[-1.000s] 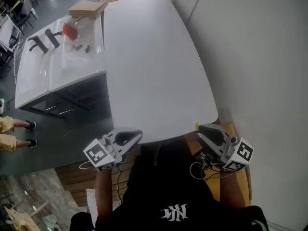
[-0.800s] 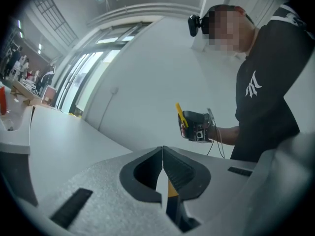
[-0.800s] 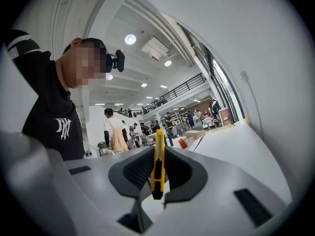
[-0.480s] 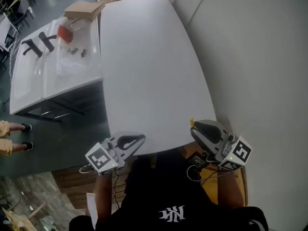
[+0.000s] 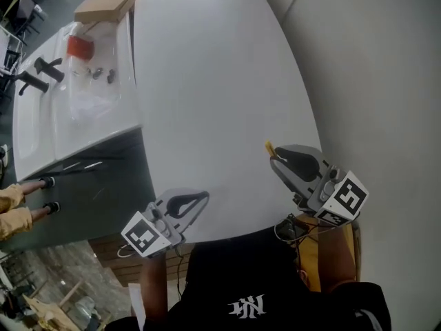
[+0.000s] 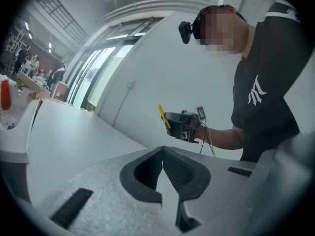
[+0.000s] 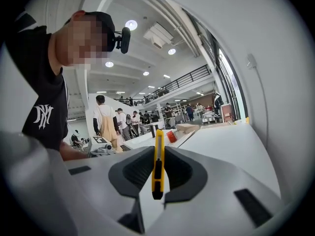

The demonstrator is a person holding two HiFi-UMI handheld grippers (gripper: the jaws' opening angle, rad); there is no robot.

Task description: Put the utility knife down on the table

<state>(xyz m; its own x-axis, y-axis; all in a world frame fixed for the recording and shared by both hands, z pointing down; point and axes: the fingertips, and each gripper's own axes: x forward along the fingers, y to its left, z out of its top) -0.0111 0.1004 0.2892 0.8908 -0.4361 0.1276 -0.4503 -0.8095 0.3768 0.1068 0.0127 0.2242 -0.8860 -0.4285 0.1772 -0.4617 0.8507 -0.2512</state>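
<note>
My right gripper (image 5: 276,160) is shut on a slim yellow utility knife (image 7: 158,162), which stands between the jaws with its tip (image 5: 269,147) poking out over the near right part of the big white table (image 5: 213,74). In the left gripper view the knife (image 6: 162,116) shows as a yellow strip above the right gripper. My left gripper (image 5: 200,200) hovers at the table's near edge, its jaws closed together with nothing between them (image 6: 162,171).
A second white table (image 5: 41,123) stands to the left with a red-capped item (image 5: 78,47), a clear plastic bag (image 5: 96,92), black tools (image 5: 38,71) and a cardboard box (image 5: 103,5). A grey wall (image 5: 372,81) runs along the right. A person's legs (image 5: 21,205) show at far left.
My right gripper has moved forward and up over the table's near right corner with the knife. The left gripper stays by the near edge. The head view has shifted.
</note>
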